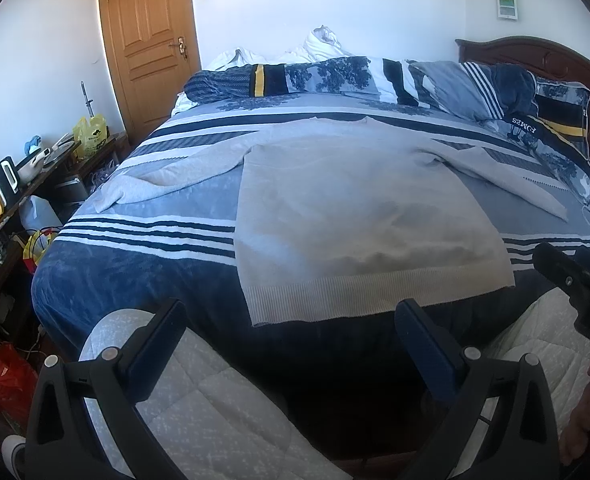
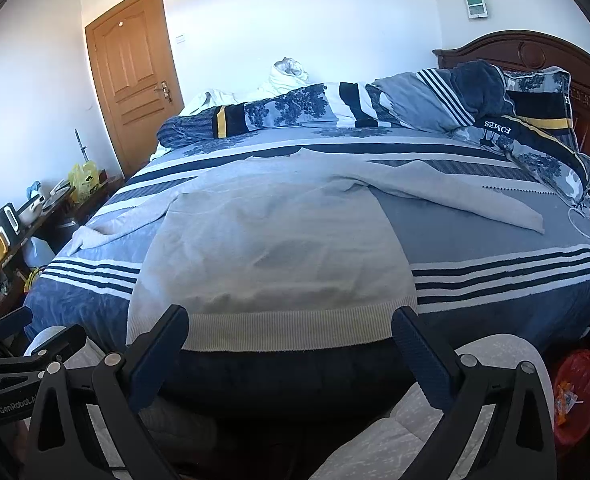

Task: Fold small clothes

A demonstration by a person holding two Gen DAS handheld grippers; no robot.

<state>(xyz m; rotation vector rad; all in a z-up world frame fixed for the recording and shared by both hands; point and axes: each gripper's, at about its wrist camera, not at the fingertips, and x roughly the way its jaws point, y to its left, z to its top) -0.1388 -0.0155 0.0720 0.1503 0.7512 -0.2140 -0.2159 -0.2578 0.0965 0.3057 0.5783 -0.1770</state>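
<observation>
While both sleeves splay sideways, sweater (image 1: 359, 216) hem nearest.

The left claw (image 1: 291, 340) is held low and level, its two dark fingers (image 1: 157, 344) spread wide apart with nothing between them. The right claw (image 2: 291, 344) sits in the same pose, fingers (image 2: 423, 360) parted wide and empty. The two claws are side by side: the right claw's black body shows at the right edge of the left wrist view, and the left claw's body shows at the lower left of the right wrist view. Below both claws are the person's legs (image 1: 199, 400) in pale quilted trousers. Part of the right hand (image 1: 583, 412) shows at the edge of the left wrist view.
</observation>
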